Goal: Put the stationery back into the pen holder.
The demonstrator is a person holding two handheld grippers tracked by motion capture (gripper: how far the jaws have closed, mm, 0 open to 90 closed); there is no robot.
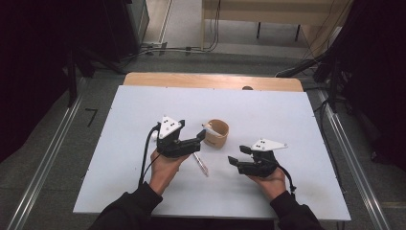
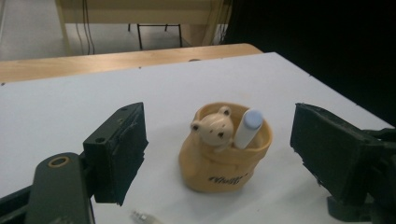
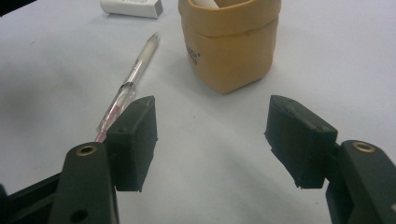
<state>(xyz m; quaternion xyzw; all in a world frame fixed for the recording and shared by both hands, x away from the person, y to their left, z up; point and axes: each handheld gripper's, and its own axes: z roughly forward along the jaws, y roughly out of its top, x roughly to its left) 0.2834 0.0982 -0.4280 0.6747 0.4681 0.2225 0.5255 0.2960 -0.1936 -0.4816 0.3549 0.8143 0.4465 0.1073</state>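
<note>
On the white counter, near its middle, stands a small tan pot with a little bear figure peeking over its rim and a white marker leaning upright inside it beside the bear. That looks like the point of the work: pens get gathered into this pot.

The left tool sits close to the pot's near-left side, its jaws spread wide and gripping nothing; in the left gripper view the pot is framed squarely between the two black pads, with clear space on both sides. I judge it is placed there because the marker in the pot is its concern, though that is only a guess.

A clear pen lies flat on the counter between the two hands, tip pointing roughly toward the pot. The right tool hovers low just beside it, jaws also wide apart and empty. In the right gripper view the pen runs past the outer side of one pad rather than between them, so the tool would need to shift sideways before closing. That pen seems the next thing to go in.

A white eraser, or something like it, rests beyond the pen, near the pot.
</note>
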